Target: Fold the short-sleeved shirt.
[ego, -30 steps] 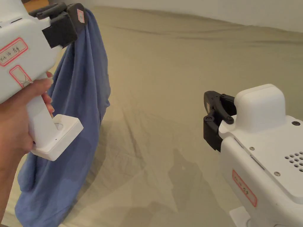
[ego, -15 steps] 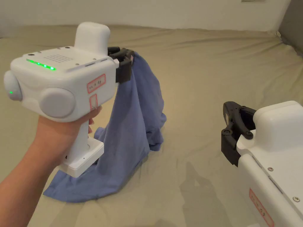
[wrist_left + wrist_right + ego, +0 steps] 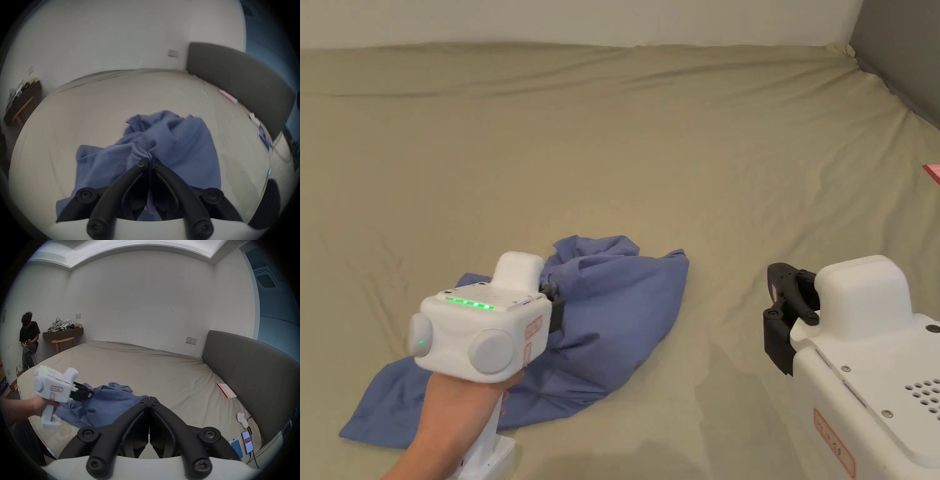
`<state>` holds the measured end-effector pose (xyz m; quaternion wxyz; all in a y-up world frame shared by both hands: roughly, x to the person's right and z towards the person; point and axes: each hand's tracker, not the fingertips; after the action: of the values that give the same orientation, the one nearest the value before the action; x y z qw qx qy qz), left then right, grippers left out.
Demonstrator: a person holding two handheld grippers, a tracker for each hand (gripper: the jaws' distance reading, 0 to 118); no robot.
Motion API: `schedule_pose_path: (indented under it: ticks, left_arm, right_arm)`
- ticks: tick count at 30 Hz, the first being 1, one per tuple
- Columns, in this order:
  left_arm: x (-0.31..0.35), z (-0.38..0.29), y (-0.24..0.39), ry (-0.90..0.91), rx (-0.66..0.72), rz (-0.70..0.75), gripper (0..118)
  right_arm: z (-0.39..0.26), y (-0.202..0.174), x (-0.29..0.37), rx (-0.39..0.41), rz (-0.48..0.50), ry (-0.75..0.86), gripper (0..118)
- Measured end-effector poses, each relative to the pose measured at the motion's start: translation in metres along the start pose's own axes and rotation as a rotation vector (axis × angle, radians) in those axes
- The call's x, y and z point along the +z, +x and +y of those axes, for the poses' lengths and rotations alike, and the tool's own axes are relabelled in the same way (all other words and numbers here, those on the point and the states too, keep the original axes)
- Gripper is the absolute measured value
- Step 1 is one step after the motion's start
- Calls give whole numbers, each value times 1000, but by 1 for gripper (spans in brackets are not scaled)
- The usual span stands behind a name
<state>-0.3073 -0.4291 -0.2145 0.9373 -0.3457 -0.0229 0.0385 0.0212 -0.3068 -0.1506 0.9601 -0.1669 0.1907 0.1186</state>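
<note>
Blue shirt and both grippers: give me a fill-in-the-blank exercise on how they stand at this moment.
1. The left gripper is shut on the blue ____.
2. The shirt lies crumpled on the ____ bed sheet.
3. The right gripper is shut and holds ____.
4. The headboard beside the bed is dark ____.

Missing words: shirt; beige; nothing; grey

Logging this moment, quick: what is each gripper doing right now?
Left gripper: shut on the blue shirt, which lies bunched on the bed.
Right gripper: shut, holding nothing.
</note>
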Motion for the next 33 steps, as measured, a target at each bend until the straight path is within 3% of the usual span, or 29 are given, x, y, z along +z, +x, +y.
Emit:
schedule_pose_path:
  ticks: [1, 2, 3, 5, 12, 17, 20, 25, 27, 29, 30, 31, 32, 33]
  left_arm:
    - [14, 3, -9, 46, 47, 12, 7]
    - [28, 7, -16, 87, 72, 30, 24]
    - [48, 12, -20, 139, 85, 70, 51]
    - [80, 19, -33, 217, 106, 109, 118]
    - [203, 24, -40, 562, 118, 276, 118]
    - [267, 13, -34, 776, 335, 141, 118]
    - [280, 13, -24, 712, 232, 208, 118]
    - [276, -5, 2, 750, -4, 438, 118]
    - [275, -11, 7, 741, -8, 467, 118]
    - [273, -14, 11, 716, 9, 492, 114]
    - [271, -14, 12, 697, 17, 505, 102]
    - [270, -13, 11, 682, 13, 526, 73]
    - [266, -13, 12, 667, 2, 562, 6]
    - [261, -13, 11, 627, -14, 635, 0]
  right_arm:
    - [2, -2, -1, 7, 0, 3, 2]
    - [5, -5, -1, 14, 1, 7, 2]
    - [8, -7, -1, 18, 7, 14, 2]
    - [15, -11, 0, 20, 31, 31, 2]
    - [42, -38, 2, 55, 81, 108, 2]
    - [61, -58, 8, 59, 129, 159, 2]
    - [67, -69, 12, 70, 152, 179, 2]
    - [70, -80, 19, 78, 183, 199, 2]
    - [68, -83, 21, 84, 186, 199, 2]
    - [65, -84, 22, 96, 183, 200, 2]
    - [65, -84, 21, 99, 183, 198, 2]
    - [64, -84, 21, 100, 183, 195, 2]
    - [63, -84, 21, 100, 185, 192, 2]
    - [62, -84, 20, 99, 186, 188, 2]
